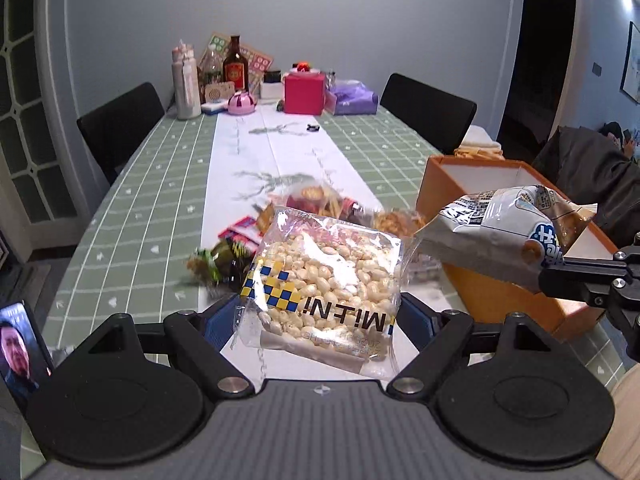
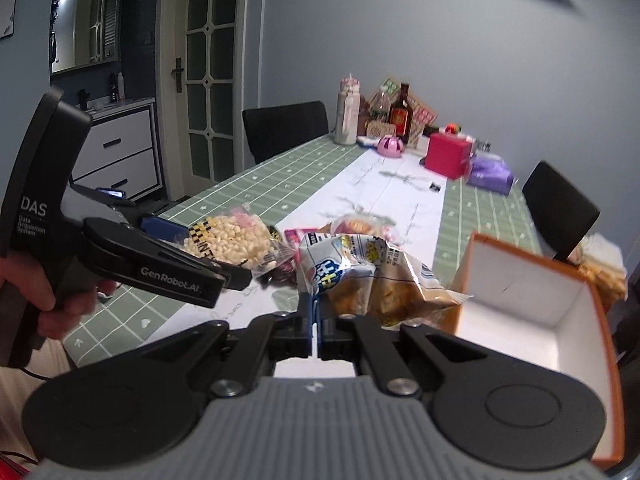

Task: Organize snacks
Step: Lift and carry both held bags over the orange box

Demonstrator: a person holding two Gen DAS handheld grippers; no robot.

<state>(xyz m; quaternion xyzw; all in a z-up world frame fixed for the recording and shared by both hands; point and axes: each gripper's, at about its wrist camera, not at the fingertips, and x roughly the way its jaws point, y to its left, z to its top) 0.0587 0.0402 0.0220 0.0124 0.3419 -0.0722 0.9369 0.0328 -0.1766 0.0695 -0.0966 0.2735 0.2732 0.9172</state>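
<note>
The left tool is closed on a clear packet of puffed rice. Its two blue pads press the packet's lower edges from both sides, and the packet stands upright between them, clear of the tabletop. In the right wrist view a hand grips the handle of this tool.

The right tool is fully closed. Its fingers pinch the sealed edge of a white and blue snack bag. The bag hangs in the air just beside the open side of an orange box with a white interior. In the left wrist view the same bag overlaps the box's near rim.

The orange box rests on the right part of the tabletop. Its interior shows bare white walls.

Beyond the two held items, a loose pile of snack packets lies on the white runner along the middle of the green checked cloth. The pile is blurred, and single packets cannot be told apart with certainty.

At the far end of the tabletop stand a brown bottle, a white bottle, a red box and a purple pack. Black chairs stand at both long sides.
</note>
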